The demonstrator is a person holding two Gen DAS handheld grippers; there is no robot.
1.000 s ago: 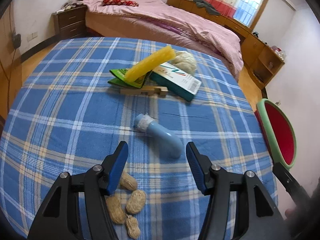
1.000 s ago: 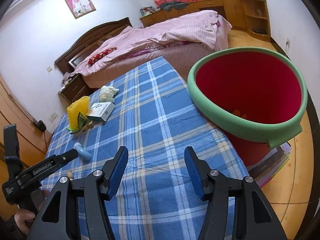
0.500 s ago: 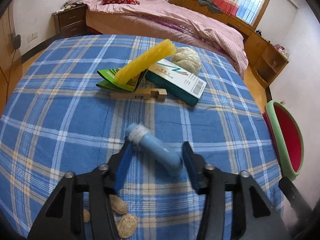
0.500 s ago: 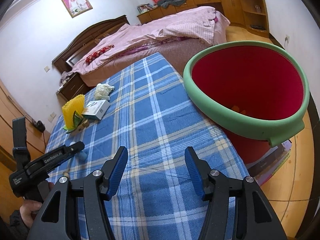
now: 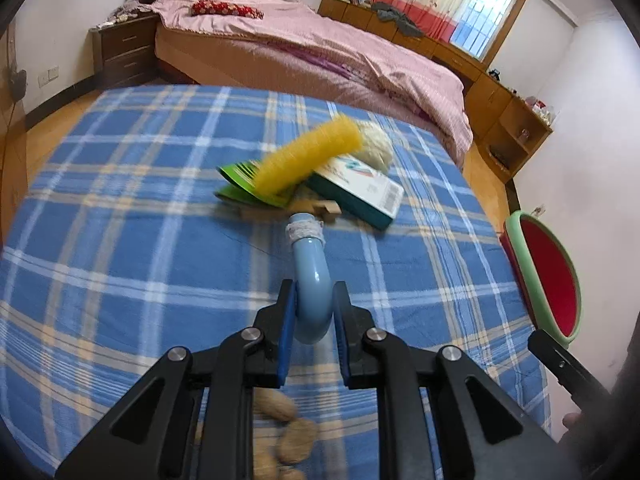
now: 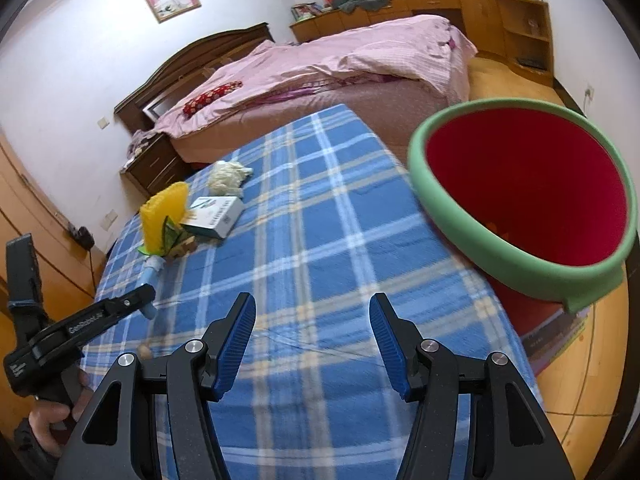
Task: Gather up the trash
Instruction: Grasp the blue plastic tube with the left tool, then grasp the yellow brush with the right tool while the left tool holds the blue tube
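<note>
**Left gripper gripping blue tube**

Your left gripper (image 5: 314, 312) is clamping the blue tube (image 5: 310, 280) at frame center-bottom, over the plaid cloth (image 5: 120, 240). Right gripper (image 6: 312, 340) is hanging wide apart, holding nothing, w/ the red bin (image 6: 520, 264) sitting upper right of its view.

- The right gripper (image 6: 312, 340), black with blue pads, hangs wide open over the blue checked tablecloth (image 6: 320, 240).
- The red bucket with a green rim (image 6: 520, 204) sits beside the tablecloth's edge.
- The left gripper (image 6: 148, 294) pinches a light blue tube (image 6: 151, 272) on that tablecloth.

White lettering on the left tongs (image 6: 149, 295) is too blurred to read.
</note>
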